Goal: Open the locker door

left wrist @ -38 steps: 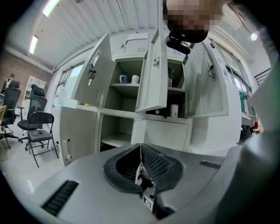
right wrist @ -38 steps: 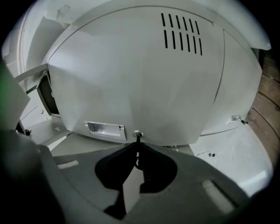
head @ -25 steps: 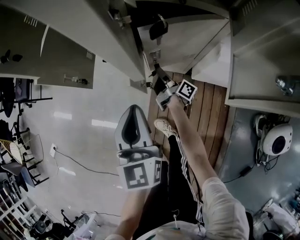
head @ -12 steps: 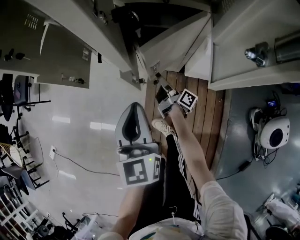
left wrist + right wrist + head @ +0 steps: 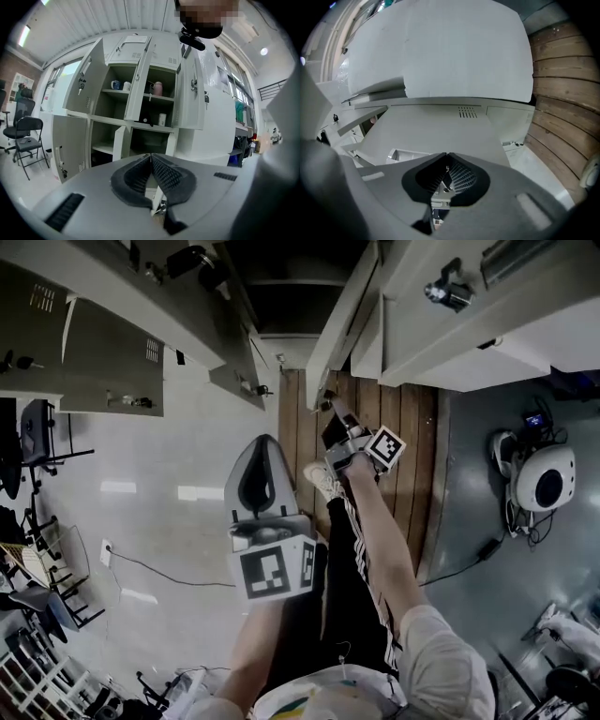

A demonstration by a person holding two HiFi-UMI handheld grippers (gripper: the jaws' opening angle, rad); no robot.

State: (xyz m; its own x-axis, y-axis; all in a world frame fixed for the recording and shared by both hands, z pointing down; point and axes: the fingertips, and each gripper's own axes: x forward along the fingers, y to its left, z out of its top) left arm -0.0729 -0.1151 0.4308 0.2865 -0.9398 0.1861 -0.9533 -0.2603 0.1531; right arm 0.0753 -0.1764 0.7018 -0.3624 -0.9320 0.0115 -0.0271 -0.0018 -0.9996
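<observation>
The grey locker door stands swung out, seen edge-on in the head view. In the right gripper view its panel with vent slots fills the middle. My right gripper is at the door's lower edge, shut on the small metal handle, which shows between its pads. My left gripper hangs in front of the lockers, apart from every door. It is shut with nothing between its pads.
Several other locker doors stand open, with mugs on the shelves. A wooden platform lies under the lockers. A white round device with cables sits at the right, chairs at the left. The person's shoe is below the right gripper.
The door has swung further open, its edge moving right in the head view. My right gripper moved right with it, still shut on the handle. My left gripper shifted slightly.
</observation>
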